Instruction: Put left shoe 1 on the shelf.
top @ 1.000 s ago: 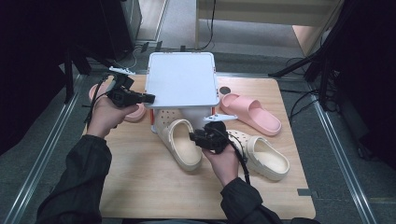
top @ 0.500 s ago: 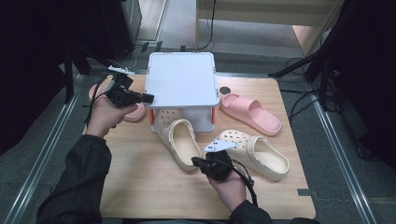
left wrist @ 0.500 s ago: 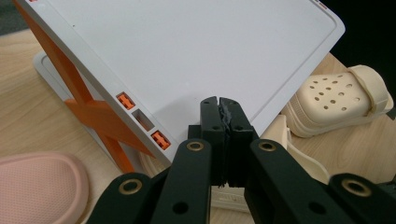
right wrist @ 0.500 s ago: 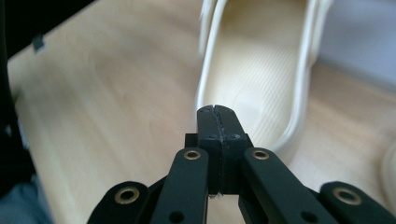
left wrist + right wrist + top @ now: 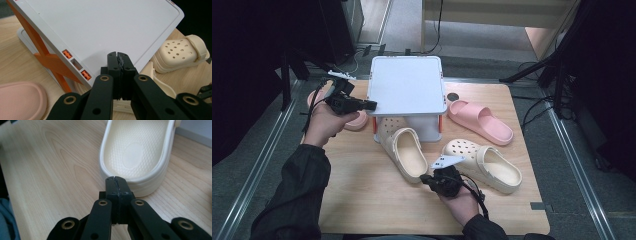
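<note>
A white stand (image 5: 407, 85) with orange legs sits at the table's back centre. One cream clog (image 5: 404, 152) lies in front of it with its toe under the stand, and a second cream clog (image 5: 484, 162) lies to its right. My left gripper (image 5: 368, 105) is shut and empty, its tips at the stand's left edge. In the left gripper view the shut left gripper (image 5: 117, 55) hangs over the stand's top (image 5: 100, 25). My right gripper (image 5: 426, 179) is shut and empty beside the first clog's heel. In the right gripper view the right gripper (image 5: 115, 178) meets that clog's heel rim (image 5: 135, 152).
A pink slipper (image 5: 354, 120) lies below my left hand, another pink slipper (image 5: 482, 120) to the right of the stand. A small dark disc (image 5: 453, 96) rests behind it. Bare wood (image 5: 362, 200) stretches along the near left of the table.
My right gripper has drawn back toward the near edge, from between the clogs to the first clog's heel. The left gripper has hardly moved.
</note>
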### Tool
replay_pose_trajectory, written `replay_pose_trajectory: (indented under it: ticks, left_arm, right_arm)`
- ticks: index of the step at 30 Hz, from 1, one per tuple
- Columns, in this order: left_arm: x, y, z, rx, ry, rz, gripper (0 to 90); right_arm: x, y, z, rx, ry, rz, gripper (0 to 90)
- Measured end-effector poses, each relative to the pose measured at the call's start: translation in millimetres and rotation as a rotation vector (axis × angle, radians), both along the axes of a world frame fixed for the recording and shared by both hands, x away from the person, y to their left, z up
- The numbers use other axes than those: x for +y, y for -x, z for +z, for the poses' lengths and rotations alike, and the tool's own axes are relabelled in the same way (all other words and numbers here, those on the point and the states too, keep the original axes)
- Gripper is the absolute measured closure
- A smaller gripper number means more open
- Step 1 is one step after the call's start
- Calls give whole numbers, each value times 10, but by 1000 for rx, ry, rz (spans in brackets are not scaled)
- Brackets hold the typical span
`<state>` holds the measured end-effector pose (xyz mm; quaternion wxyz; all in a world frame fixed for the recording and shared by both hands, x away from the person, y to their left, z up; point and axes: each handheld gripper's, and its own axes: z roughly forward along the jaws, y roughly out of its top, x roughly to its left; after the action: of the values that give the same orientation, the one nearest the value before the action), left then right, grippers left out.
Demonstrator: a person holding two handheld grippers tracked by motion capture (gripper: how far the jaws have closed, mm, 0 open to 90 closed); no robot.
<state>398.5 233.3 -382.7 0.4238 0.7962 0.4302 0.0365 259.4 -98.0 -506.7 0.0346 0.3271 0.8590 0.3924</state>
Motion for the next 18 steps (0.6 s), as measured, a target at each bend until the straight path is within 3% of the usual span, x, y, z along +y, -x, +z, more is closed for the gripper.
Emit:
replay_pose_trajectory:
  ticks: [4,11,18]
  left_arm:
    - [3,0,-3,1,4,0,892]
    - [5,4,3,1,-3,2,891]
    - [-6,9,5,-2,-8,5,892]
  right_arm:
    - [15,-14,-15,9,-18,-7,900]
    - [28,51,-89,-2,34,18,900]
    - [87,23,-152,10,-12,-7,900]
